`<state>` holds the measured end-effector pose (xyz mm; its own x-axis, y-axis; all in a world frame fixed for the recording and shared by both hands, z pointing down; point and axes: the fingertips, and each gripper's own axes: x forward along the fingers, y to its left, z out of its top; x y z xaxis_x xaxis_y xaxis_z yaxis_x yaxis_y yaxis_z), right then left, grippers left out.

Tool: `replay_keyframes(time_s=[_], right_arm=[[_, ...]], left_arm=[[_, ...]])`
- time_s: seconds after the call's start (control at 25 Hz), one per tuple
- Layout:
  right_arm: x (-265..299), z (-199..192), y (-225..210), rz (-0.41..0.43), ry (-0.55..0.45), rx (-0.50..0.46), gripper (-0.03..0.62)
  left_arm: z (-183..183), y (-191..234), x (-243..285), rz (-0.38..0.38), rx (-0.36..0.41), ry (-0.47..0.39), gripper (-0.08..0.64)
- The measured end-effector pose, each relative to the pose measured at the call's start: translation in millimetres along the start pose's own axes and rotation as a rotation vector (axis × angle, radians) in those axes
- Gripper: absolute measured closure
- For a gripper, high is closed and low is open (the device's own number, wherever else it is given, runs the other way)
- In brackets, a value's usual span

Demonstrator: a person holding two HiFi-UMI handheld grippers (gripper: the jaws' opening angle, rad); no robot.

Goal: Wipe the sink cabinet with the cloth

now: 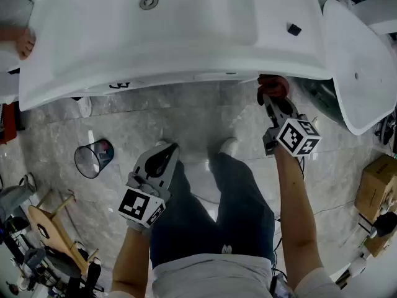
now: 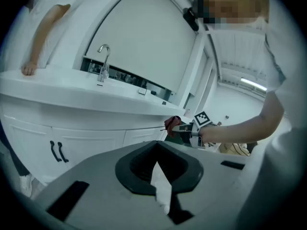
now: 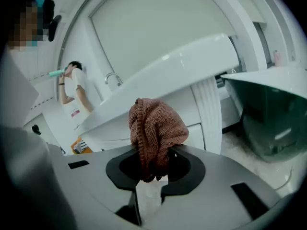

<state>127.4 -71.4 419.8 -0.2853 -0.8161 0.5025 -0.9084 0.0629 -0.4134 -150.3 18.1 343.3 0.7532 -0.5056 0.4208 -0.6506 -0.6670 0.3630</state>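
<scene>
Right claw (image 3: 152, 172) pinches the cloth (image 3: 158, 128) (bunched up).

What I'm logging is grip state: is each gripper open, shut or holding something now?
Left gripper: shut, nothing between jaws.
Right gripper: shut on the cloth.

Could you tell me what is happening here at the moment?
A person stands at the white sink cabinet with a gripper in each hand. The right gripper is shut on a reddish-brown cloth and holds it up by the cabinet front, just under the edge of the countertop. Whether the cloth touches the surface cannot be told. The left gripper hangs lower, away from the cabinet, shut and empty.
</scene>
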Motion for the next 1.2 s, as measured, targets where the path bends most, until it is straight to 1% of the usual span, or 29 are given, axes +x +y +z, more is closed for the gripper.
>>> replay_keyframes(time_s=[0.12, 0.24, 0.48, 0.72, 0.88, 1.08, 1.2], right_arm=[[-28.0, 10.7, 39.7, 0.023, -0.018, -0.049, 0.503], [-49.9, 27.0, 80.1, 0.061, -0.042, -0.085, 0.503], [-79.0, 64.7, 158.7, 0.138, -0.075, -0.131, 0.503], [-101.7, 100.0, 233.4, 0.197, -0.100, -0.188, 0.503], [-103.2, 134.9, 262.4, 0.243, -0.134, -0.214, 0.503], [-118.7, 161.6, 301.4, 0.292, -0.139, -0.223, 0.503], [-125.4, 181.2, 325.0, 0.332, -0.165, -0.232, 0.503]], left_arm=[[27.4, -10.6, -5.6, -0.044, 0.010, -0.023, 0.548], [55.4, -15.4, -11.8, -0.063, 0.026, -0.047, 0.548], [105.9, -22.3, -27.7, -0.115, 0.011, -0.094, 0.548], [160.3, -40.5, -47.7, -0.187, 0.063, -0.119, 0.548], [202.7, -44.2, -51.0, -0.196, 0.089, -0.168, 0.548], [228.5, -45.4, -72.5, -0.204, 0.069, -0.174, 0.548], [246.9, -42.1, -86.4, -0.192, 0.075, -0.201, 0.548]])
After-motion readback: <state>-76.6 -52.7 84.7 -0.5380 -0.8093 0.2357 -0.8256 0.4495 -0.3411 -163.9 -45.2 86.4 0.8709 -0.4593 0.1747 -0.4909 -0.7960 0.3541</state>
